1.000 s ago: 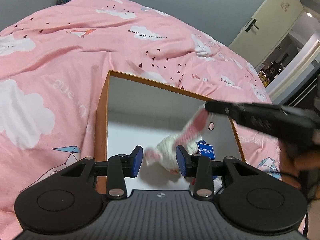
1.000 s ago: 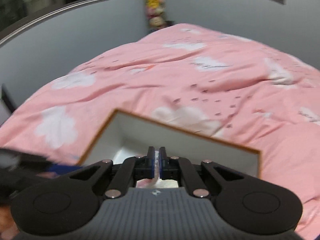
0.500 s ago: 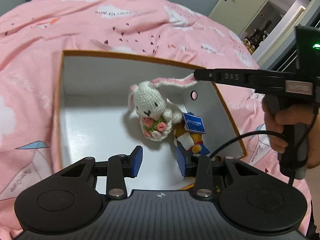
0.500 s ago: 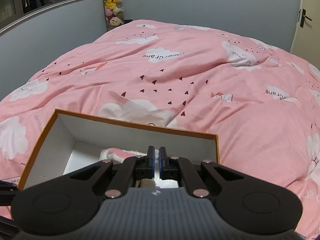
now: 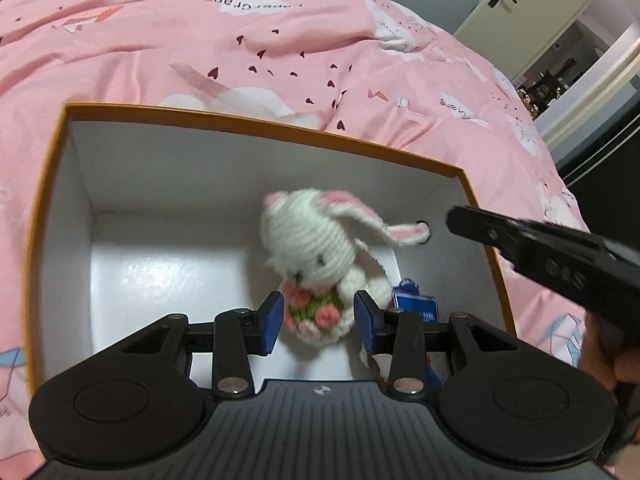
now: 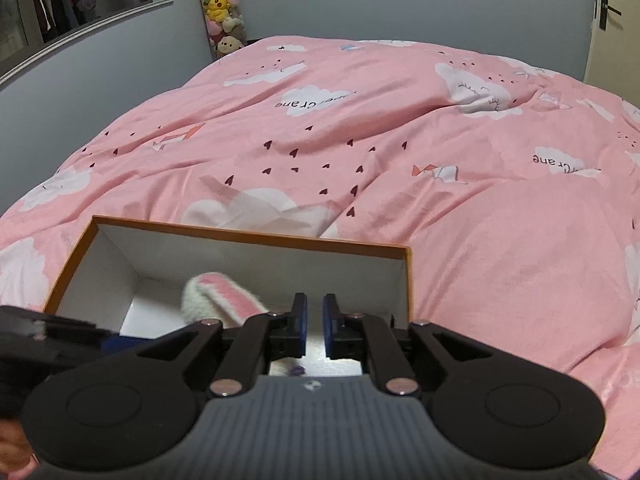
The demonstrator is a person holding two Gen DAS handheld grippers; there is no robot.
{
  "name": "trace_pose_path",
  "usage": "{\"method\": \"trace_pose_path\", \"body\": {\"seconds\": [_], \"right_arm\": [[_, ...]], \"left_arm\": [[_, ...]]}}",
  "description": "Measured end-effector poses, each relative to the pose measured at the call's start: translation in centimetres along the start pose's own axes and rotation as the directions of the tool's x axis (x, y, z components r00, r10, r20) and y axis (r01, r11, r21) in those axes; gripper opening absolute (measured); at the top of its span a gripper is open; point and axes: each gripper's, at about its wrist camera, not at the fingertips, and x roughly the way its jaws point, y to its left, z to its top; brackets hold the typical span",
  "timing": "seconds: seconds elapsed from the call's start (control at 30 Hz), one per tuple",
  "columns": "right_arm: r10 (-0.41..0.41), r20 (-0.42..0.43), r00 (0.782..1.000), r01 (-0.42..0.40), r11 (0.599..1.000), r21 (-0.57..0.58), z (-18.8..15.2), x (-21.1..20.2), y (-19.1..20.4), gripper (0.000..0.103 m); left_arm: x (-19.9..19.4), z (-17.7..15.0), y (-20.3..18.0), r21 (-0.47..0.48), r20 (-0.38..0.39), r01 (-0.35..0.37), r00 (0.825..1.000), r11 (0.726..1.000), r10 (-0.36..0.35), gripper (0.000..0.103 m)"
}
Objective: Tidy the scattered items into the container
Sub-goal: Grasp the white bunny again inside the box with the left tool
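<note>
An orange-rimmed box (image 5: 256, 124) with white inside sits on the pink bed. A white crochet bunny (image 5: 312, 248) with a flower bunch sits inside it, its ear hanging loose to the right. A blue-tagged toy (image 5: 416, 304) lies beside it, mostly hidden. My left gripper (image 5: 318, 322) is open above the box, jaws either side of the bunny's flowers in view. My right gripper (image 6: 314, 330) is open a small gap and empty over the box's right end (image 6: 408, 276); it also shows in the left wrist view (image 5: 520, 244). The bunny's pink ear (image 6: 224, 296) shows below.
The pink cloud-print duvet (image 6: 360, 140) covers the whole bed, with a raised fold at the right (image 6: 520, 248). Plush toys (image 6: 220, 8) hang on the far wall. A door (image 5: 508, 4) stands open at the right.
My right gripper has opened slightly and let go of the bunny's ear. The bunny has dropped down to sit in the box. My left gripper moved lower over it.
</note>
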Motion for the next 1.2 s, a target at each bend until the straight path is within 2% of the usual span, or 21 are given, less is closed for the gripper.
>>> {"method": "trace_pose_path", "body": {"seconds": [0.13,0.23,0.3,0.33,0.43,0.53,0.57,0.73,0.83,1.07,1.2], "right_arm": [[0.032,-0.031,0.999,-0.032,0.999,0.002,-0.4,-0.1,-0.6,0.011],[0.051,-0.047,0.998,-0.051,0.999,-0.016,-1.0,-0.4,-0.6,0.013],[0.055,-0.057,0.997,-0.056,0.998,-0.025,-1.5,-0.7,-0.6,0.024],[0.056,-0.061,0.997,-0.057,0.998,-0.025,-1.7,-0.8,-0.7,0.026],[0.054,-0.076,0.996,-0.056,0.998,-0.033,-2.3,-1.1,-0.8,0.026],[0.065,-0.106,0.992,-0.070,0.997,-0.045,-2.8,-1.4,-0.9,0.029],[0.075,-0.118,0.990,-0.081,0.996,-0.047,-3.0,-1.5,-0.9,0.032],[0.120,-0.176,0.977,-0.133,0.989,-0.061,-4.0,-1.9,-0.5,0.038],[0.128,-0.196,0.972,-0.145,0.987,-0.071,-4.6,-1.7,-0.2,0.040],[0.123,-0.208,0.970,-0.140,0.988,-0.068,-5.0,-1.5,-0.1,0.040],[0.135,-0.211,0.968,-0.151,0.986,-0.065,-5.0,-1.6,0.0,0.040]], "left_arm": [[1.2,0.7,-0.1,0.006,-0.006,-0.033,0.999,0.999,0.033,0.044],[1.6,1.3,0.0,-0.010,0.000,-0.018,1.000,1.000,0.018,0.045],[2.0,1.7,-0.1,-0.019,0.013,-0.017,1.000,1.000,0.017,0.046],[2.2,1.8,-0.1,-0.026,0.013,-0.015,1.000,1.000,0.016,0.047],[3.3,2.2,-0.2,-0.064,-0.001,0.004,1.000,0.998,-0.004,0.051],[4.6,2.4,-0.2,-0.094,-0.008,0.019,1.000,0.995,-0.020,0.061],[4.9,2.5,-0.2,-0.105,-0.005,0.020,1.000,0.994,-0.020,0.063],[5.7,2.8,0.2,-0.207,0.006,0.046,0.999,0.977,-0.046,0.063],[5.6,2.7,0.1,-0.222,0.024,0.044,0.999,0.974,-0.040,0.057],[2.7,2.7,-0.1,-0.150,0.012,0.002,1.000,0.989,0.000,0.029],[0.0,2.2,-0.5,-0.049,-0.007,-0.093,0.996,0.994,0.093,0.026]]}}
